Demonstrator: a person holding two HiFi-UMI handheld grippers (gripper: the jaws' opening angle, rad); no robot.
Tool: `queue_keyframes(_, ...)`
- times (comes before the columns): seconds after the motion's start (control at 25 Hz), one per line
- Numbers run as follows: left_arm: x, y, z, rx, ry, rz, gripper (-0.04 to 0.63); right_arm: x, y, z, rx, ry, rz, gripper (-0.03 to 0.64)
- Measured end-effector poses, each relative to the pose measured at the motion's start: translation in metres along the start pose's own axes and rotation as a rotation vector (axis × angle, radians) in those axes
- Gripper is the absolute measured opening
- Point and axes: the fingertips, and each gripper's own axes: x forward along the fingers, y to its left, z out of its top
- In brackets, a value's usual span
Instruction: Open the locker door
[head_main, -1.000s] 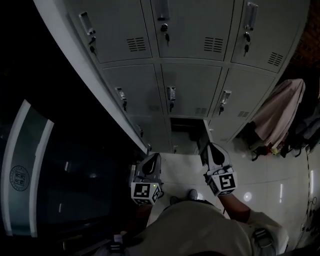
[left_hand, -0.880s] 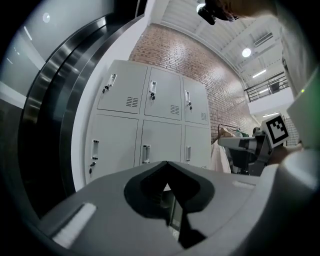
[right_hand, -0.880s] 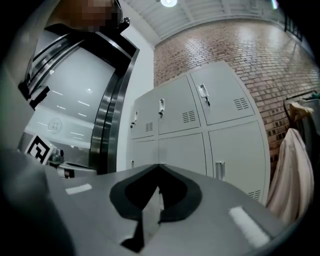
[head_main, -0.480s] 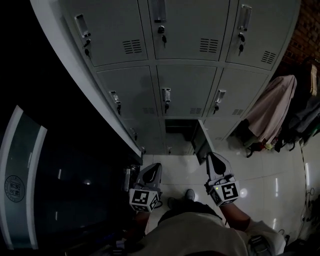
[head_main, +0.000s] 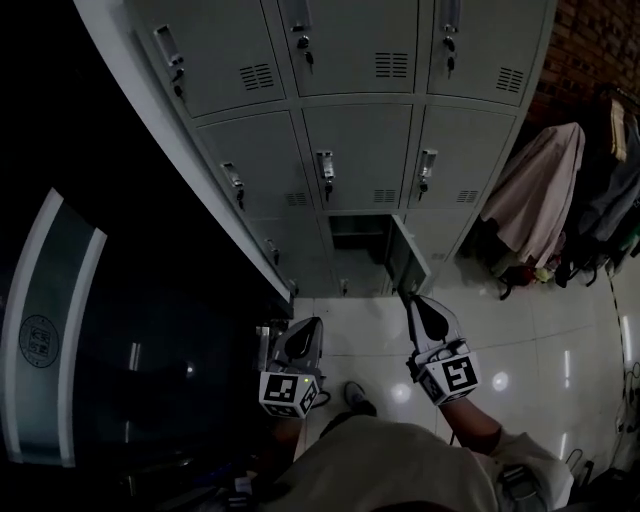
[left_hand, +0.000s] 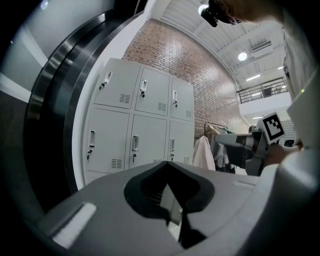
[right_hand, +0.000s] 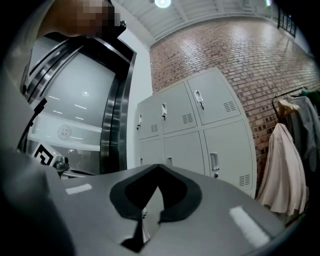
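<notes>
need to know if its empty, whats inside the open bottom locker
Only a dim grey interior shows in the open locker; no item stands out. The lower part is too dark to tell.

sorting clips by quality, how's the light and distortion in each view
Head view: dim, the left side near black, glare spots on the floor tiles. Left gripper view: brighter, strong fisheye bowing the lockers, dark corners. Right gripper view: well lit, same fisheye, ceiling lamp blown out.

Top lockers (head_main: 350, 45) run off the upper edge, and inside the open locker (head_main: 358, 238) it's too dark to tell.
</notes>
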Motion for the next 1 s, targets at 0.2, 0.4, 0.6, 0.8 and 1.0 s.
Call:
queue_keyframes(0.2,-0.049,-0.052,0.021,0.051,-0.041,0.041,0.064,-0.091,0.025,0.043,-0.041,0.000,-0.009,0.000)
queue_keyframes(0.4,-0.121,-0.137,0.036,0.100,-0.101,0.034,0.064,-0.209,0.045,0.058,-0.101,-0.018,-0.043,0.000)
queue_keyframes(0.6,-0.191,-0.225,0.035,0.097,-0.090,0.027,0.064,-0.310,0.061,0.064,-0.082,0.026,-0.041,0.000)
queue_keyframes(0.8,-0.253,-0.282,0.021,0.082,-0.071,0.061,0.064,-0.384,0.089,0.068,-0.052,0.039,0.014,0.000)
queue_keyframes(1.0,-0.283,-0.317,0.032,0.104,-0.094,0.049,0.064,-0.425,0.106,0.081,-0.039,0.016,0.038,0.000)
